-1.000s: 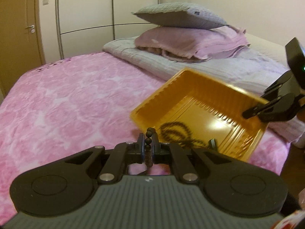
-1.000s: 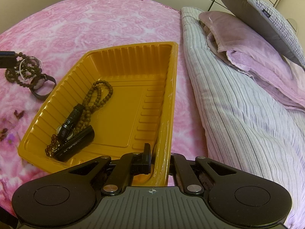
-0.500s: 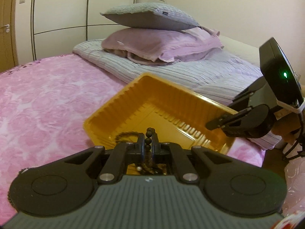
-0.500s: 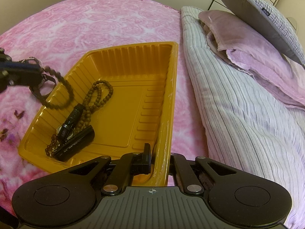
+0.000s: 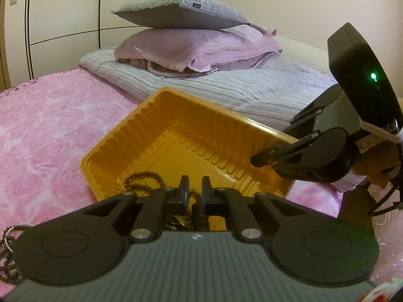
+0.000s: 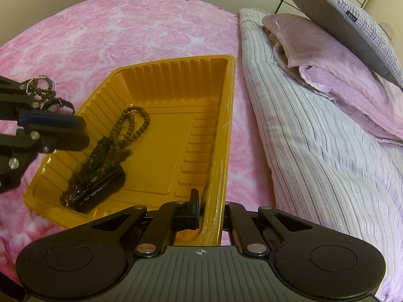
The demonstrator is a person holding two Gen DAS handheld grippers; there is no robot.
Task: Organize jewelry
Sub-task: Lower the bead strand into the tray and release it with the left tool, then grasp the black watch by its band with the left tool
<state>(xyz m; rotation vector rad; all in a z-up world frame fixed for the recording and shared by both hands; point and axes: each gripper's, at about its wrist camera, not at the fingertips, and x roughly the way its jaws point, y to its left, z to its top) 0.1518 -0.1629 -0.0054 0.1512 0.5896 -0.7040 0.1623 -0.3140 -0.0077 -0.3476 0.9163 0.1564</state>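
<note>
An orange plastic tray (image 6: 226, 115) lies on the pink bedspread. It holds a brown bead necklace (image 6: 131, 125) and dark pieces (image 6: 100, 183), among them a blurred dark bead string (image 6: 113, 158). My left gripper (image 5: 195, 188) hangs over the tray's left end (image 5: 100, 156). Its jaws are opening and the pads press on nothing. The beads lie below the gap. That gripper (image 6: 81, 133) also shows at the left of the right wrist view. My right gripper (image 6: 210, 203) is shut on the tray's near rim and is seen from the side (image 5: 257, 159) in the left wrist view.
More bracelets (image 6: 40, 88) and a watch (image 6: 56, 104) lie on the bedspread left of the tray, and bracelets (image 5: 10, 251) show beside my left gripper. A striped quilt (image 6: 314, 138) and stacked pillows (image 5: 191, 47) lie beyond the tray. Wardrobe doors stand behind.
My left gripper moved over the tray's end and its jaws parted. The dark bead string it held has left the jaws and dropped into the tray. The right gripper kept still.
</note>
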